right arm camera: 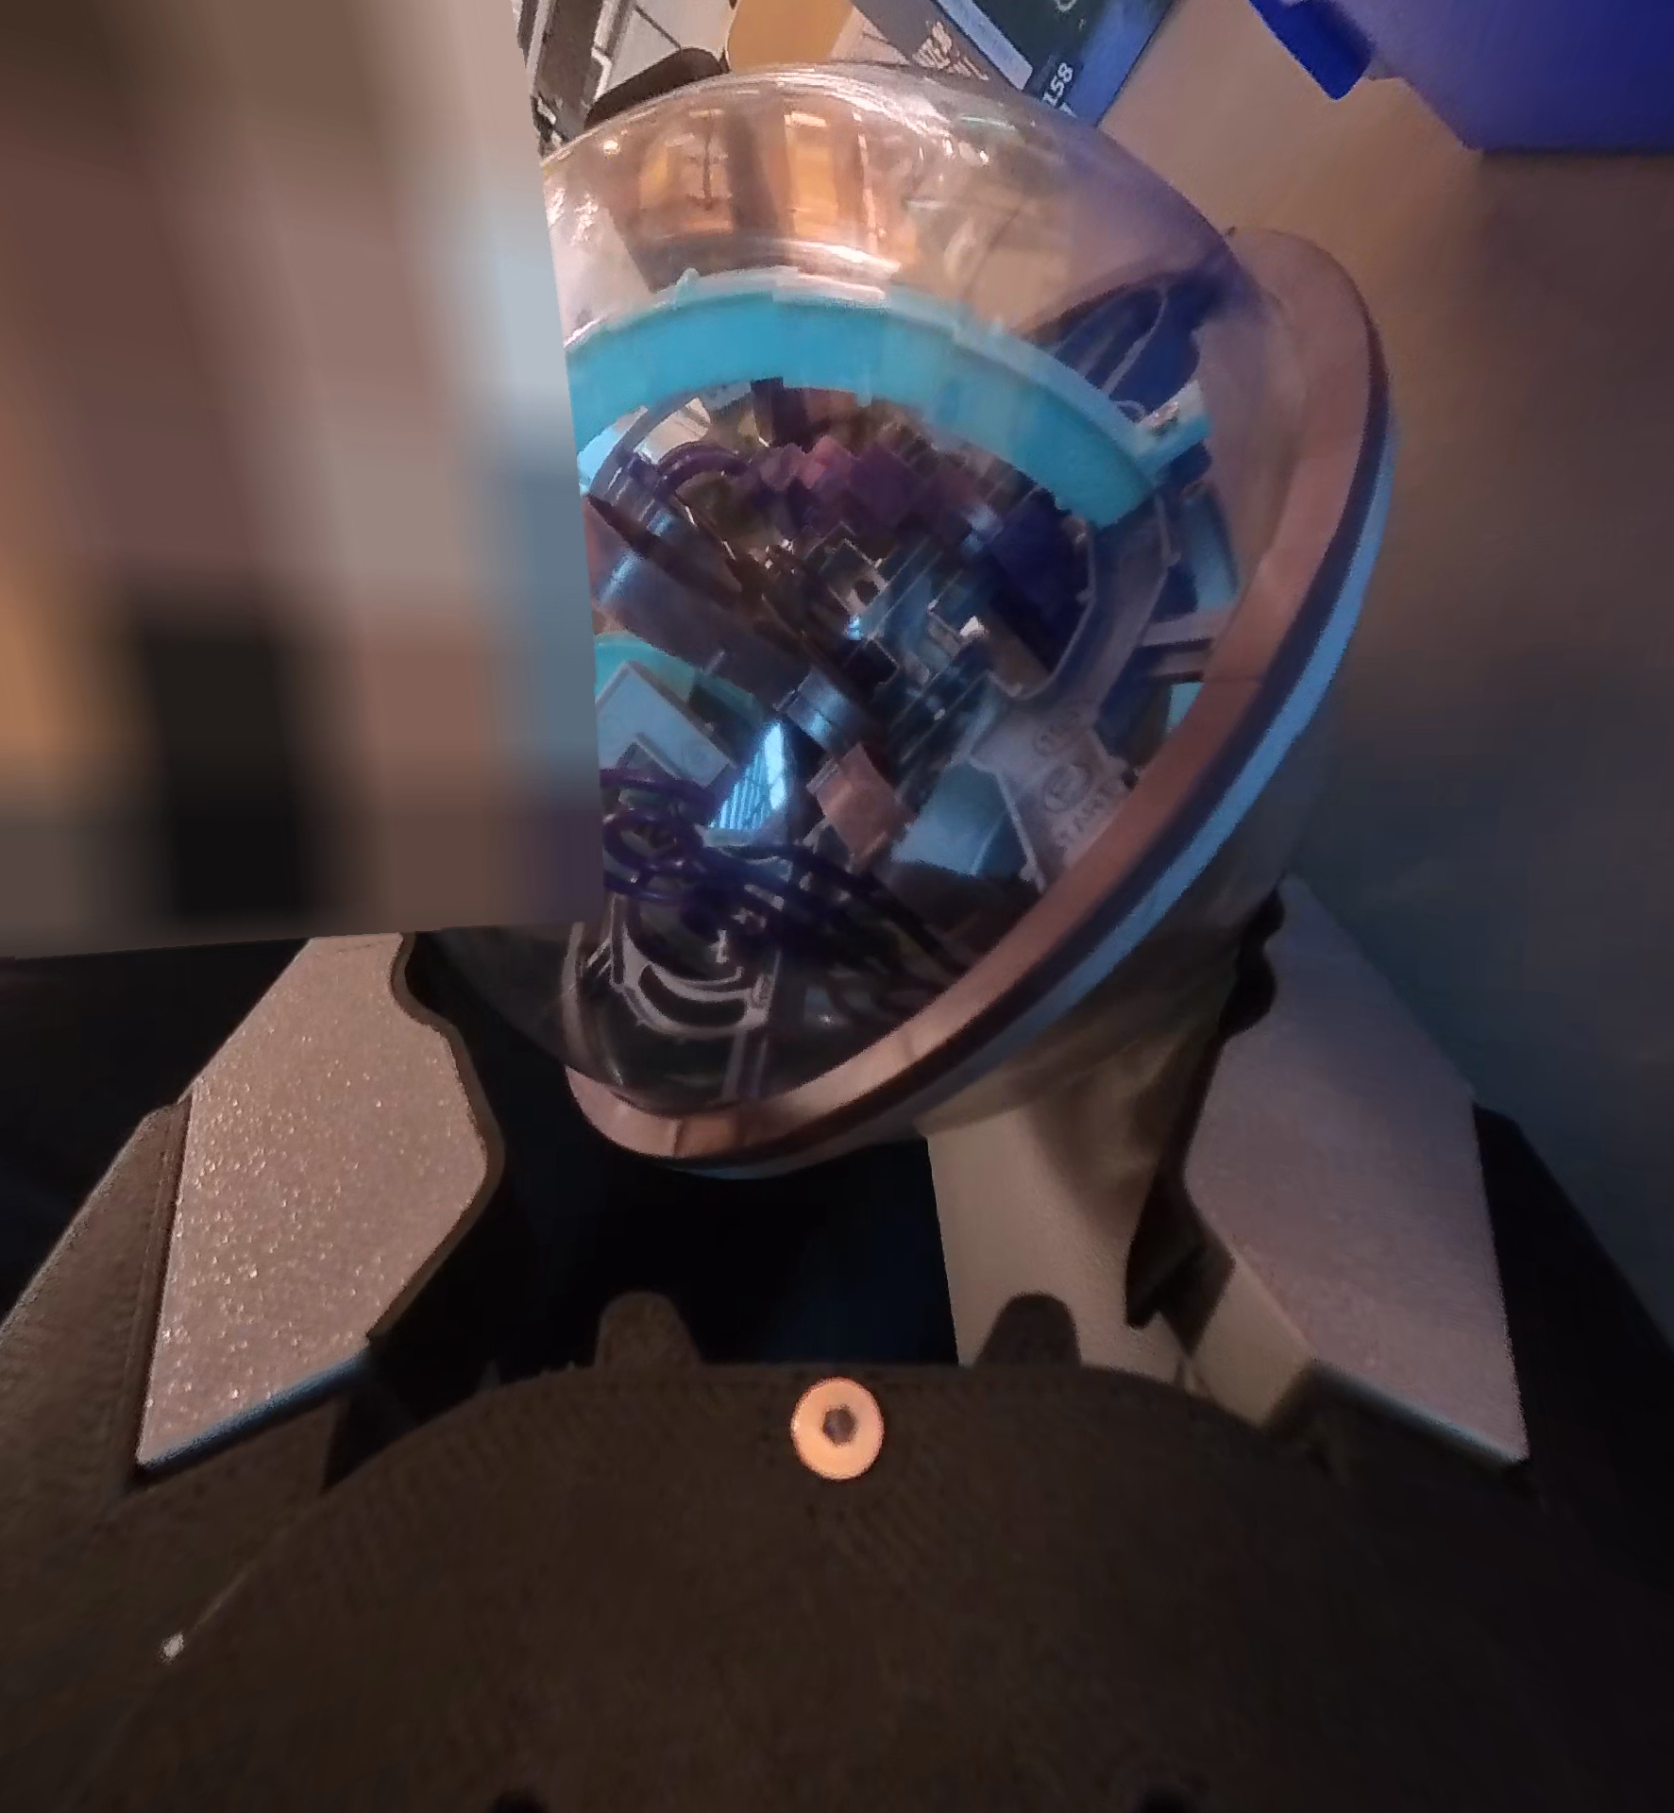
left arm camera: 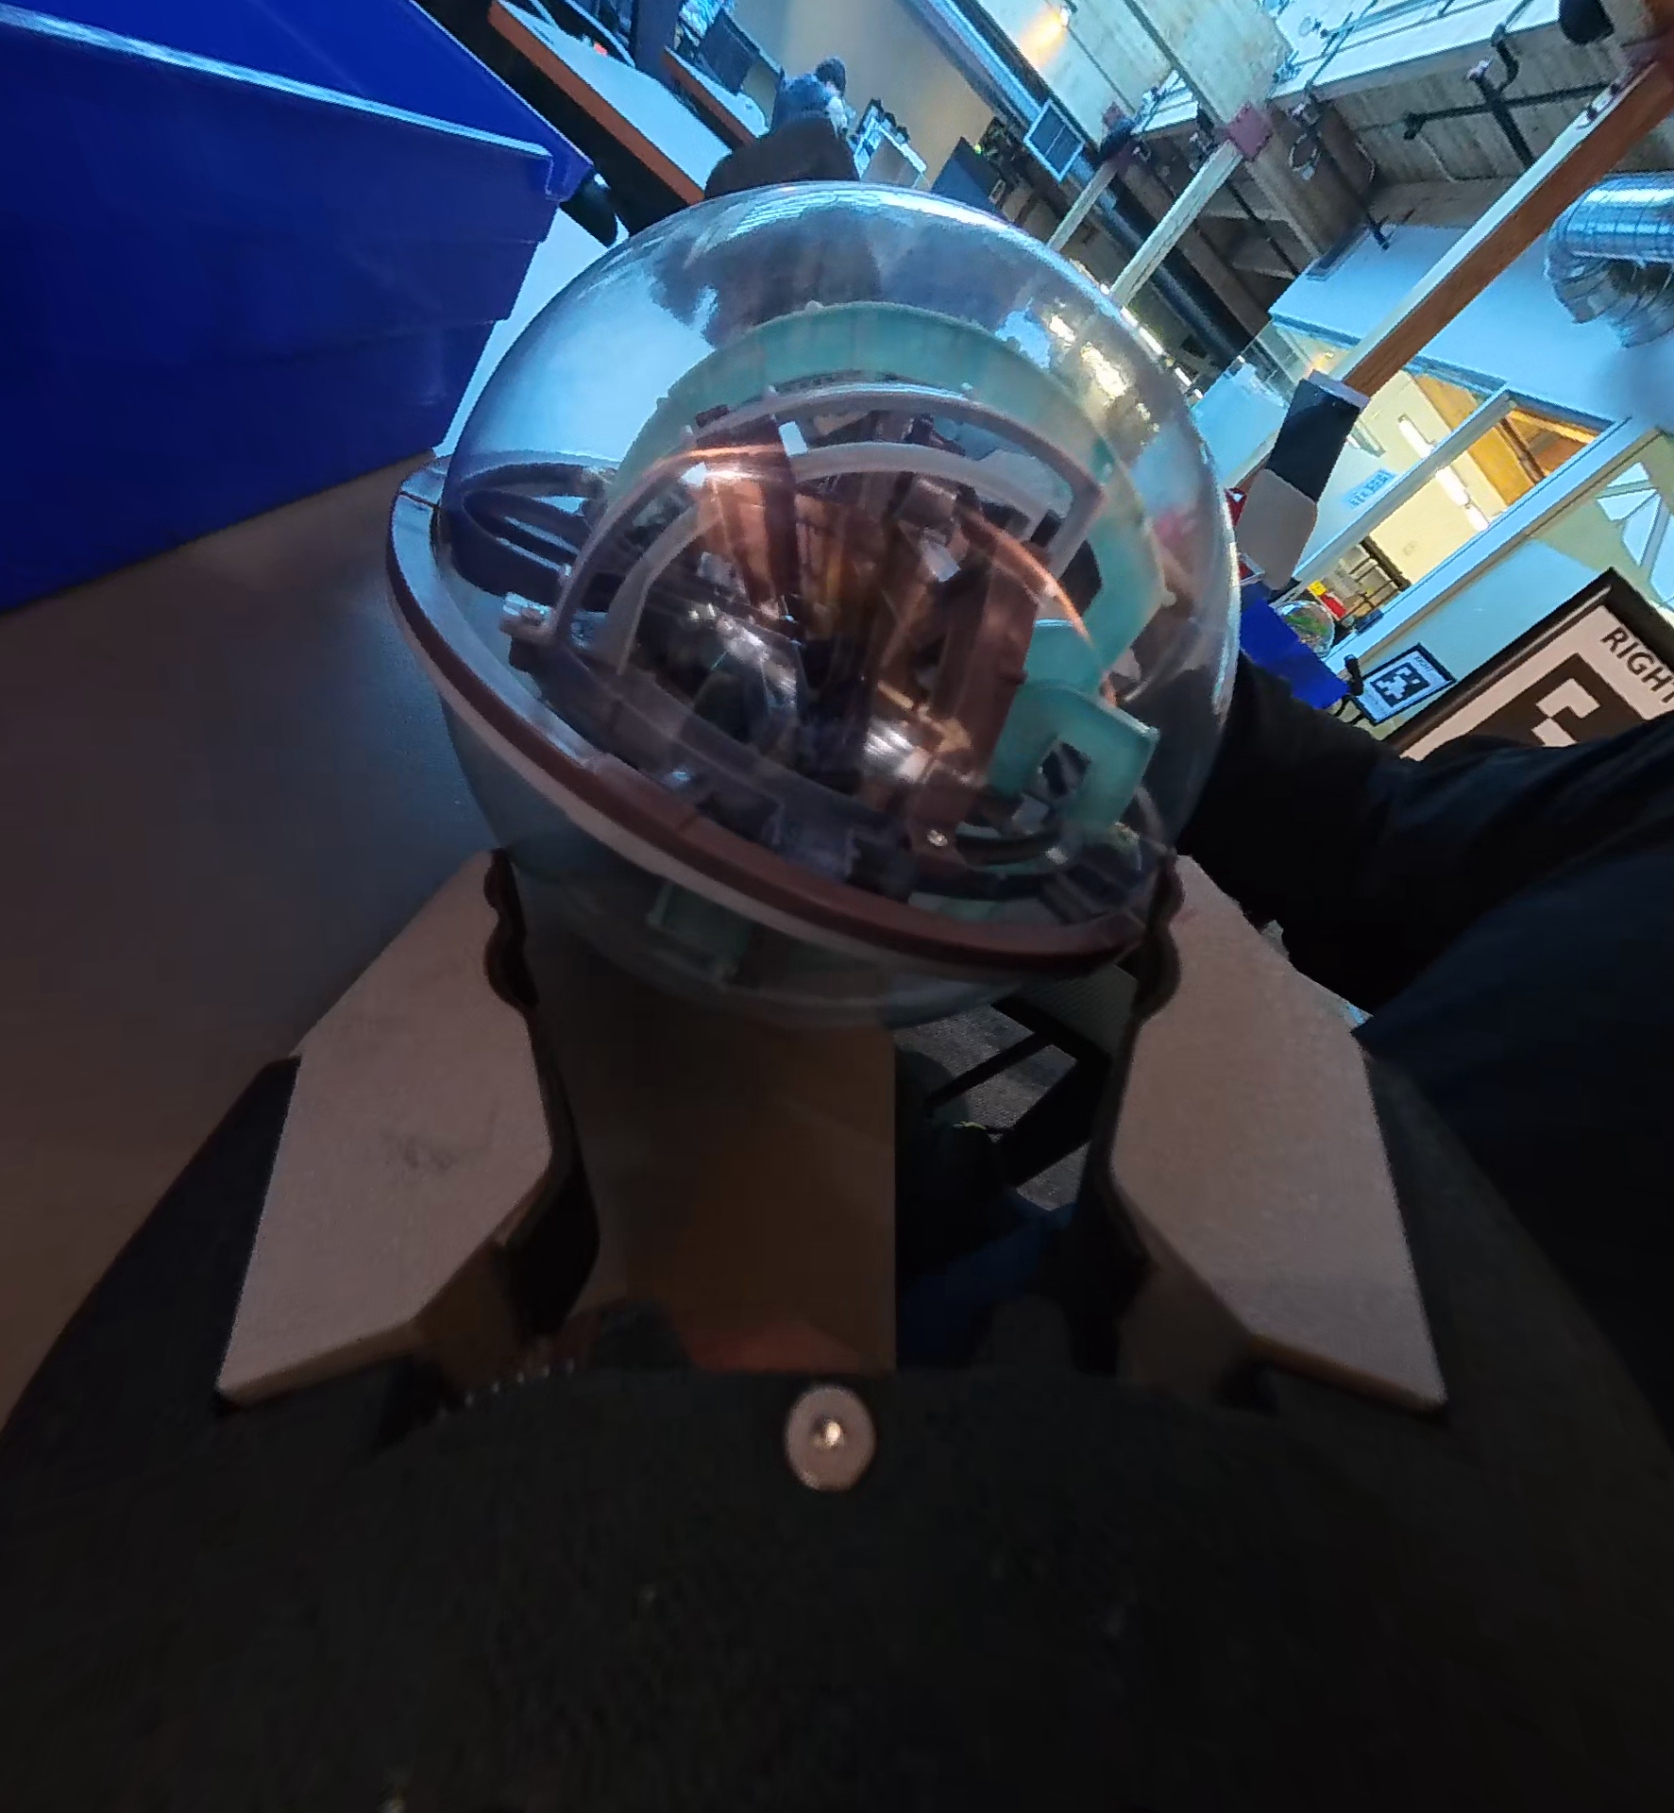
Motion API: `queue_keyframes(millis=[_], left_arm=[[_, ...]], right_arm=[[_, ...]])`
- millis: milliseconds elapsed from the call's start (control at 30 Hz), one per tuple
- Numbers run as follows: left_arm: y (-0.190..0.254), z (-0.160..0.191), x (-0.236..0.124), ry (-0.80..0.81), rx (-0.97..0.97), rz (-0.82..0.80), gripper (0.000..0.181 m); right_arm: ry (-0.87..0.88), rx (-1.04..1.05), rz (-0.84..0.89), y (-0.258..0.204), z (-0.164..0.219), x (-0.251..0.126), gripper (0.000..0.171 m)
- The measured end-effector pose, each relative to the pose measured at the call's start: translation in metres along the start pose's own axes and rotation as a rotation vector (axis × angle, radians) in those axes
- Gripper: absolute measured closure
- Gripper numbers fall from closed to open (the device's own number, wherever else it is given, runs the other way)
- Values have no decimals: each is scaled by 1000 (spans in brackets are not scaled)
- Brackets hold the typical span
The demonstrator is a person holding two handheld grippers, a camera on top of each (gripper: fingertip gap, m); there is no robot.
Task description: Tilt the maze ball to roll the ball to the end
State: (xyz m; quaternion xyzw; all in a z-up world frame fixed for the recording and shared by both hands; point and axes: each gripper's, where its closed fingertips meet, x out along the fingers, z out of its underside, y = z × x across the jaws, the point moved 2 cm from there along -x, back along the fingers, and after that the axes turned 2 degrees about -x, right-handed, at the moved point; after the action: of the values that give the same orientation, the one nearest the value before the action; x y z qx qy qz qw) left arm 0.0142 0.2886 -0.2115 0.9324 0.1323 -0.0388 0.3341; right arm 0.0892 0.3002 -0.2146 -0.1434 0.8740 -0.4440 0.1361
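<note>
The maze ball (left arm camera: 813, 608) is a clear sphere with teal, grey and brown tracks inside and a dark rim around its middle. It is held up off the table, tilted. My left gripper (left arm camera: 828, 942) is shut on its lower part, with one finger on each side. In the right wrist view the maze ball (right arm camera: 911, 638) fills the centre, rim slanting down to the left, and my right gripper (right arm camera: 833, 991) is shut on it from below. A small shiny bead (left arm camera: 938, 837) sits near the rim; I cannot tell if it is the ball.
A blue bin (left arm camera: 175, 294) stands on the table (left arm camera: 175, 785) at the left. A dark sleeve (left arm camera: 1402, 834) and the right gripper's marker plate (left arm camera: 1598, 677) lie to the right. A person (left arm camera: 803, 128) stands far behind. A blue box (right arm camera: 1549, 69) is at the top right.
</note>
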Motion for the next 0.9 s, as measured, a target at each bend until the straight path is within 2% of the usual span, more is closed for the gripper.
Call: queue_keyframes(millis=[33,200,667,900], left_arm=[[0,0,0,1,2,-1,58],[1,2,2,-9,12,-17,58],[-5,-1,16,3,-18,-71,52],[4,10,19,-89,-151,66,58]], right_arm=[[-3,-2,0,0,0,0,17],[-13,-17,0,1,1,-1,17],[102,69,-24,8,-13,-11,18],[150,201,-50,8,-19,-23,18]])
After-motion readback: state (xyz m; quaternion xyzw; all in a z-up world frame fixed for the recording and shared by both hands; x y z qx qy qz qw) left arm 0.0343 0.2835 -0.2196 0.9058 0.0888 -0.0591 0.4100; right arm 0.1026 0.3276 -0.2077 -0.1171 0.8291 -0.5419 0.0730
